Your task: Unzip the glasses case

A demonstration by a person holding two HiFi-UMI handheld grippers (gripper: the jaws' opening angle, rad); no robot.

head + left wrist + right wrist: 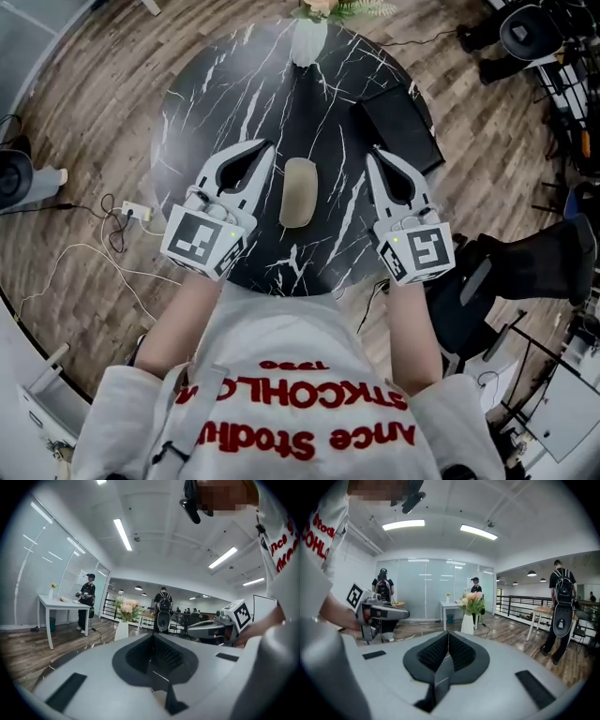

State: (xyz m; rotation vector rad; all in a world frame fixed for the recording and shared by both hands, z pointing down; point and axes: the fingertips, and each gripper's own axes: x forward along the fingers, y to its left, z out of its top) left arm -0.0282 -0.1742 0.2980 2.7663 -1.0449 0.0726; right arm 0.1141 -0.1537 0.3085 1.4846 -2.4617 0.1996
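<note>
**Both claws shut and empty, case untouched between them**

On the left, the left gripper hovers over the table with its jaws pressed together and nothing in them. Just right of it the glasses case, a pale oval, lies flat near the middle of the round table, apart from both claws. The right gripper is on the case's other side, jaws likewise closed on nothing. Further right lies a flat black pad.

The zip pull can't be made out, so a claw may go to the wrong end. The case lies loose on what looks like slick stone. I judge that a tug on the zip, without the other claw pinning the case, would only drag or spin it, perhaps towards the vase at the far rim.

The top is black marble with white veins, over a wood-plank floor strewn with cables. The room is an open office with glass partitions, strip lights and people standing about
</note>
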